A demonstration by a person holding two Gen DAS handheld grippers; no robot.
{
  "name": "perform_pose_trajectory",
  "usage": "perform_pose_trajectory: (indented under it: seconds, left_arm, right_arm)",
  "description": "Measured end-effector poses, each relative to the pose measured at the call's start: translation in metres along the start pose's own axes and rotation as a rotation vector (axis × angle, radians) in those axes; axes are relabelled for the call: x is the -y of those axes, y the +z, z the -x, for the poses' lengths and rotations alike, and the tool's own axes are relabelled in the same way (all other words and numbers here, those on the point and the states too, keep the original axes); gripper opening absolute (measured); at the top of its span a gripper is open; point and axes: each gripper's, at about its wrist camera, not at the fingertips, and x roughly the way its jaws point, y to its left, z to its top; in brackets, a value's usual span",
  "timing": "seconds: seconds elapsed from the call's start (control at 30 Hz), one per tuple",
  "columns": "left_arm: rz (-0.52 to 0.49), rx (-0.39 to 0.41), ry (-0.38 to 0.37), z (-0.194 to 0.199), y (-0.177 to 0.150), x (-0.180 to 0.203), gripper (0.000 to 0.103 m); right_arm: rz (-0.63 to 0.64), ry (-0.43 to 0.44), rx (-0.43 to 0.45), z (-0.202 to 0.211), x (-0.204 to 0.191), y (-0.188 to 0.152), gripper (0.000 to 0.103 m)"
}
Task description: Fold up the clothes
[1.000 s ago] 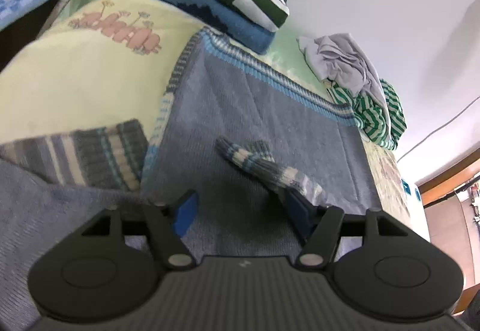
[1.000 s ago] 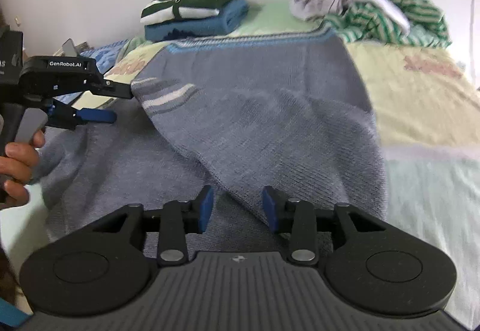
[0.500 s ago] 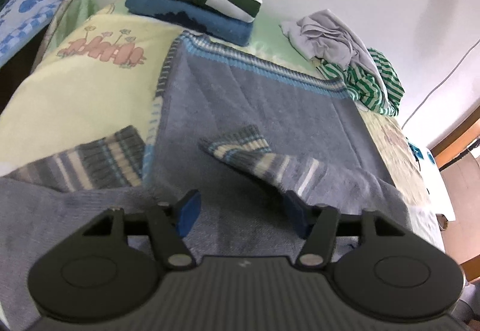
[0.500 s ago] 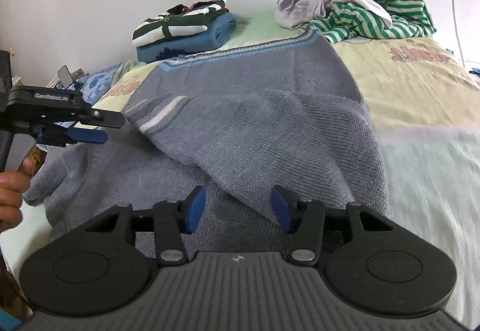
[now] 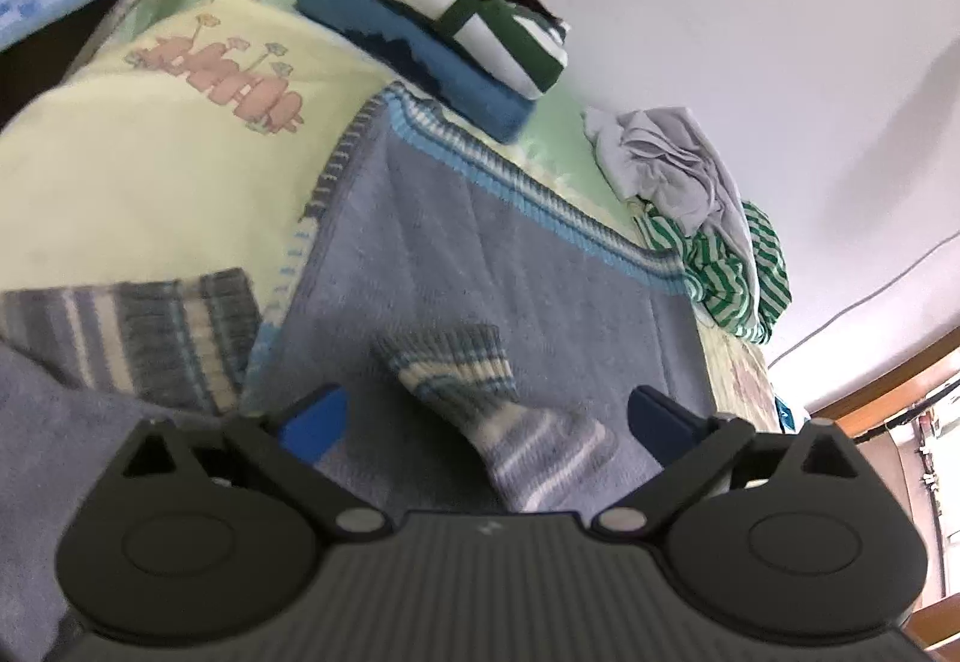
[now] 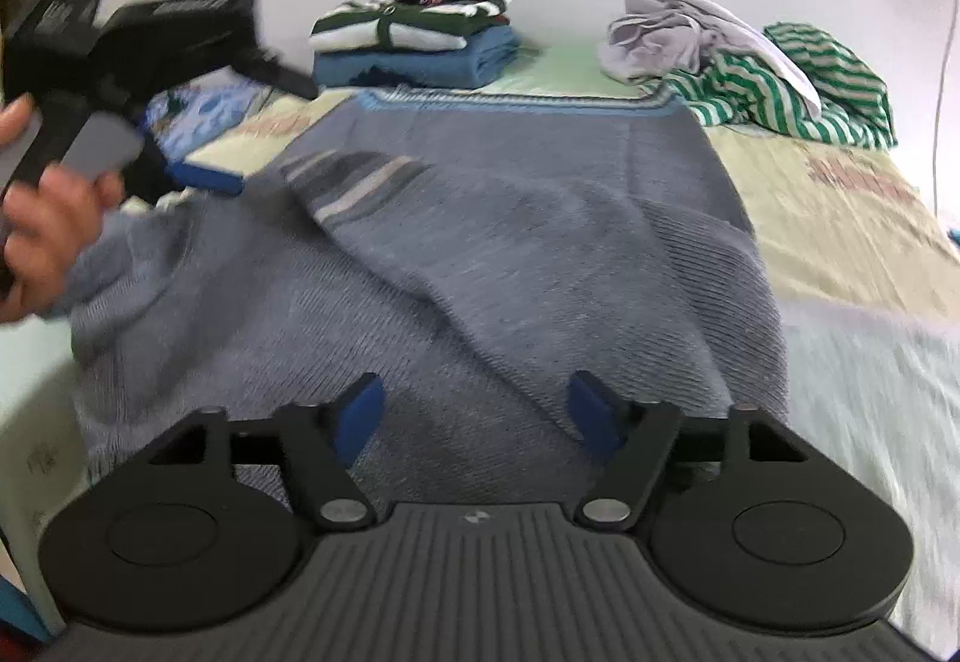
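A grey-blue knitted sweater (image 6: 540, 218) lies spread on the bed, hem with a blue band toward the wall. One sleeve with a striped cuff (image 5: 462, 362) is folded across its body; the other striped cuff (image 5: 138, 326) lies out to the left. My left gripper (image 5: 486, 419) hovers just over the folded sleeve, its jaws opening wide, pads clear of the cloth. In the right wrist view the left gripper (image 6: 240, 134) sits at the left, held by a hand (image 6: 48, 236). My right gripper (image 6: 477, 410) is over the sweater's near part, jaws opening, nothing pinched between them.
A stack of folded clothes (image 6: 414, 41) sits by the wall. A crumpled grey garment (image 6: 678, 32) and a green-striped one (image 6: 798, 86) lie at the far right. Yellow printed bedding (image 5: 150, 152) flanks the sweater; a white wall rises behind.
Both grippers have opened wider. The left one let go of the striped sleeve, which now lies on the sweater body. The left gripper has lifted slightly as seen from the right.
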Motion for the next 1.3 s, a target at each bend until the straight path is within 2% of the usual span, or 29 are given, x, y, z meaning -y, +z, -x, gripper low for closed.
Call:
perform_pose_trajectory:
  seconds: [0.07,0.17,0.23,0.37,0.4,0.43,0.53,0.6,0.7,0.77,0.8,0.9,1.0,1.07,1.17,1.3]
  left_arm:
    - [0.026,-0.028,-0.011,-0.011,0.003,-0.002,0.097]
    - [0.062,-0.044,-0.036,-0.021,0.004,-0.004,0.090]
    - [0.061,-0.067,-0.055,-0.028,0.004,-0.003,0.068]
    - [0.028,-0.076,-0.047,-0.034,0.002,0.003,0.049]
    - [0.021,-0.072,-0.045,-0.034,0.003,0.003,0.042]
    - [0.017,-0.064,-0.045,-0.034,0.004,0.004,0.028]
    - [-0.005,-0.038,-0.053,-0.031,0.009,0.006,0.002]
    - [-0.044,-0.019,-0.047,-0.027,0.011,0.012,0.002]
    - [-0.142,0.030,0.019,-0.020,0.007,0.029,0.001]
    - [-0.207,0.094,0.044,-0.005,0.003,0.042,0.001]
    - [-0.245,0.132,0.048,0.004,0.001,0.048,0.001]
    - [-0.334,0.192,0.056,0.023,-0.002,0.063,0.001]
    - [-0.380,0.220,0.067,0.034,-0.003,0.070,0.001]
    - [-0.396,0.233,0.076,0.042,-0.002,0.070,0.001]
    - [-0.411,0.249,0.074,0.054,-0.001,0.067,0.001]
    - [-0.431,0.283,0.052,0.075,0.000,0.069,0.001]
  right_arm:
    - [0.012,-0.013,-0.004,0.000,-0.006,-0.001,0.082]
    - [-0.033,0.016,0.015,0.003,-0.003,-0.003,0.082]
    - [-0.078,0.039,0.031,0.004,0.004,-0.005,0.080]
    - [-0.108,0.045,0.041,0.005,0.011,-0.006,0.077]
    - [-0.106,0.043,0.041,0.005,0.010,-0.007,0.077]
    - [-0.099,0.039,0.044,0.005,0.008,-0.008,0.077]
    - [-0.056,0.021,0.051,0.004,0.001,-0.012,0.077]
    - [0.000,0.001,0.046,0.003,-0.005,-0.013,0.077]
    - [0.018,-0.025,0.057,0.003,-0.006,-0.014,0.072]
    - [-0.015,-0.048,0.072,0.007,-0.001,-0.011,0.037]
    - [-0.031,-0.049,0.079,0.011,0.002,-0.008,0.032]
    - [-0.065,-0.005,0.076,0.023,0.010,0.000,0.032]
    - [-0.077,-0.007,0.064,0.033,0.009,0.002,0.033]
    - [-0.042,-0.052,0.036,0.035,0.003,0.001,0.034]
    - [0.053,-0.176,-0.007,0.037,-0.008,-0.008,0.035]
    - [0.125,-0.272,-0.036,0.039,-0.012,-0.022,0.036]
